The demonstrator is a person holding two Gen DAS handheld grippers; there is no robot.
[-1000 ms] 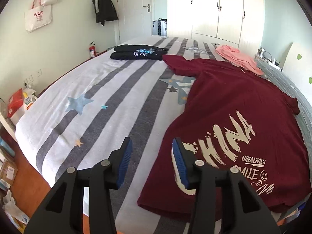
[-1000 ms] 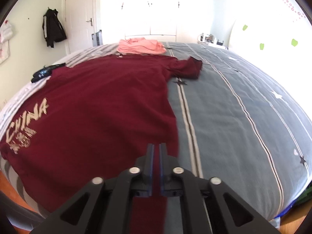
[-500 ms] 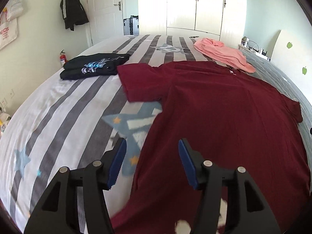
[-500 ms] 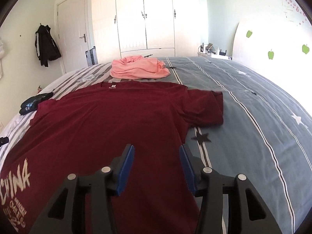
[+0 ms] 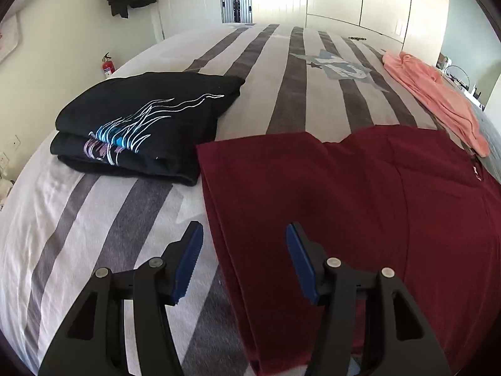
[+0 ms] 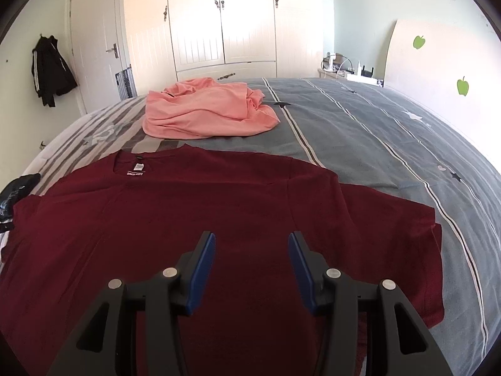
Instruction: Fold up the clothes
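Striped bed (image 5: 94, 206) filling both views. Maroon T-shirt (image 6: 194, 219) spread flat across the near middle, collar far, long axis running near to far, sleeves out left and right. Crumpled pink garment (image 6: 206, 109) beyond; folded black shirts (image 5: 141, 125) far left. Left gripper (image 5: 242, 263) straddling the shirt's left edge, fingers spread, empty. Right gripper (image 6: 252, 269) over the shirt's right half, nearer that sleeve, fingers likewise spread.

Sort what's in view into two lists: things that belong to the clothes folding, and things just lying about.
Part of the folding:
- maroon T-shirt, spread flat
- pink garment, still crumpled
- folded black shirts, stacked
- left gripper and right gripper, both open
- bed

Lying about:
- black jacket on the wall
- fire extinguisher
- wardrobe
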